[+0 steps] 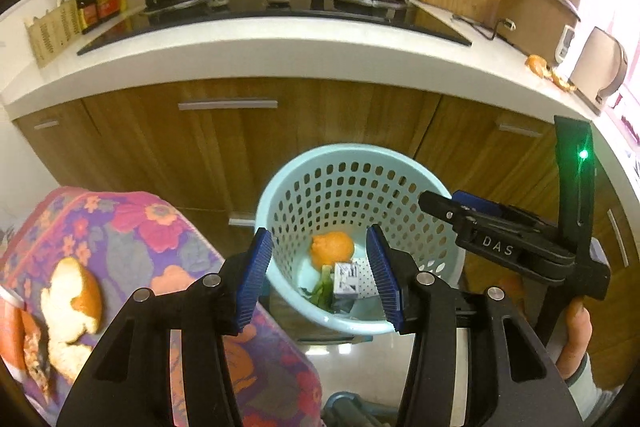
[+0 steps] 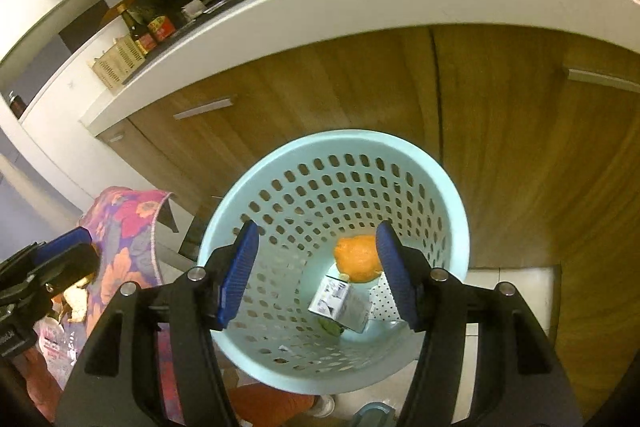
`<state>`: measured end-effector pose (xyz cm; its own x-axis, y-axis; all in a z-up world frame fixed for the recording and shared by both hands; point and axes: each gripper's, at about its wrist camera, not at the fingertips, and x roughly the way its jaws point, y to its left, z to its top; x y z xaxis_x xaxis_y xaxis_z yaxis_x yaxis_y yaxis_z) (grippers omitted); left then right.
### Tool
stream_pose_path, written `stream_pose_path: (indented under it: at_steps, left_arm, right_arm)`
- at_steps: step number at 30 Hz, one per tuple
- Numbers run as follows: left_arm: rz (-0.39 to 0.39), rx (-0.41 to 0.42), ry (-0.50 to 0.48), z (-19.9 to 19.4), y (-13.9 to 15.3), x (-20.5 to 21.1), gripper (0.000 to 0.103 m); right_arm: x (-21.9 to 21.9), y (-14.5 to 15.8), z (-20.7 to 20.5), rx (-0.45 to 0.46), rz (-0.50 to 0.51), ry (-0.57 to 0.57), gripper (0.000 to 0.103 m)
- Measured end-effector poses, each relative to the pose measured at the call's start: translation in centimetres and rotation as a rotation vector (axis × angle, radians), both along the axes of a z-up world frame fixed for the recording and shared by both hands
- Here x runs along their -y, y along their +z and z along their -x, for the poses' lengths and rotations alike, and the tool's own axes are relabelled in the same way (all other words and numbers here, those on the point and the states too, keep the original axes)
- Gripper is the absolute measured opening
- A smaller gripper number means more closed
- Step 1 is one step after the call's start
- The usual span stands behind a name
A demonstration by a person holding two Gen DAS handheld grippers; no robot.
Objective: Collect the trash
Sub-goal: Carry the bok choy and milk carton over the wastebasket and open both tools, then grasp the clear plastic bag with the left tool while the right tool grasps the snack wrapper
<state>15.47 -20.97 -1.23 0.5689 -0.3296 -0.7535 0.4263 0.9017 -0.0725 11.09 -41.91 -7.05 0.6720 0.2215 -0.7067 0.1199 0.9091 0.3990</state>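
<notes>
Both grippers are held over a pale blue perforated basket (image 2: pixel 448 223) set on the floor against the wooden cabinet doors (image 1: pixel 168 147). The right gripper (image 2: pixel 316 275) is spread wide with nothing between its blue pads, poised directly above the basket's mouth. The left gripper (image 1: pixel 320 275) is likewise spread and empty. An orange peel (image 2: pixel 358 259), a small printed carton (image 2: pixel 340 303) and a scrap of green (image 1: pixel 320 287) are seen lying at the basket's bottom.

More trash is left outside. A large curl of orange peel (image 1: pixel 72 303) lies on a floral-covered surface (image 1: pixel 160 235) just to the left of the left gripper, well below its fingers — the left hand is clearly the nearer one, and a turn leftward and down would likely be needed. Its long axis appears to run roughly toward the camera. Further peel pieces (image 1: pixel 540 65) rest on the white counter (image 1: pixel 280 59), up and to the right, nearer the right gripper.
</notes>
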Motion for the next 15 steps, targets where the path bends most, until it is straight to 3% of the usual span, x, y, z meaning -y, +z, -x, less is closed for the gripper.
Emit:
stream_pose_path:
  at_steps: [7,15]
  left_arm:
    - [0.054,0.072,0.047,2.4,3.3,-3.9,0.048]
    - [0.139,0.18,0.146,6.8,7.6,-11.7,0.053]
  right_arm:
    - [-2.6,2.7,0.8,0.061,0.016,0.057,0.057]
    - [-8.9,5.7,2.7,0.149,0.048,0.226,0.057]
